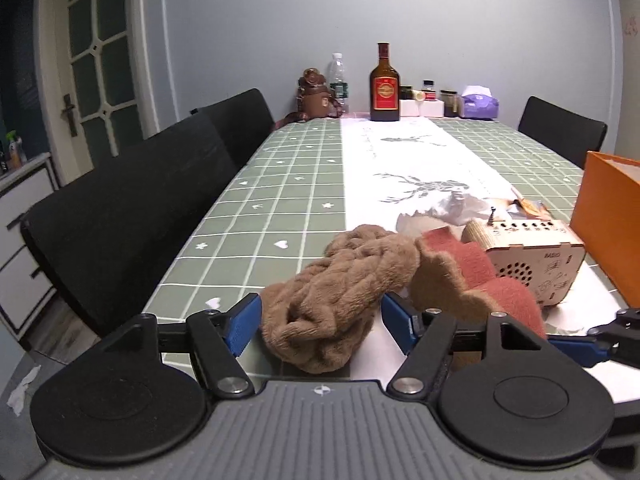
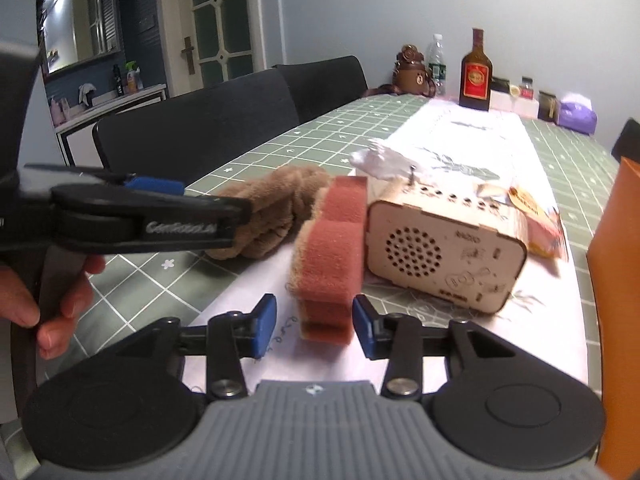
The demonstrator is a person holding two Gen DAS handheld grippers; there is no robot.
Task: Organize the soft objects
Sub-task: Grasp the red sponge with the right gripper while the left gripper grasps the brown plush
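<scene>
While your left gripper fingers stand apart around the limp, light brown plush on the near surface, pinch its bunched middle; right gripper fingers gape beside the squashy sponge.

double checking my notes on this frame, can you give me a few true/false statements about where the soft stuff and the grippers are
1. The brown plush scarf lies between the open left gripper's pads. True.
2. The right gripper is clamped shut on the red sponge. False: its pads stand apart on either side of the sponge.
3. The wooden radio sits right beside the sponge. True.
4. The amber bottle lies on its side. False: it stands upright at the table's far end.
</scene>
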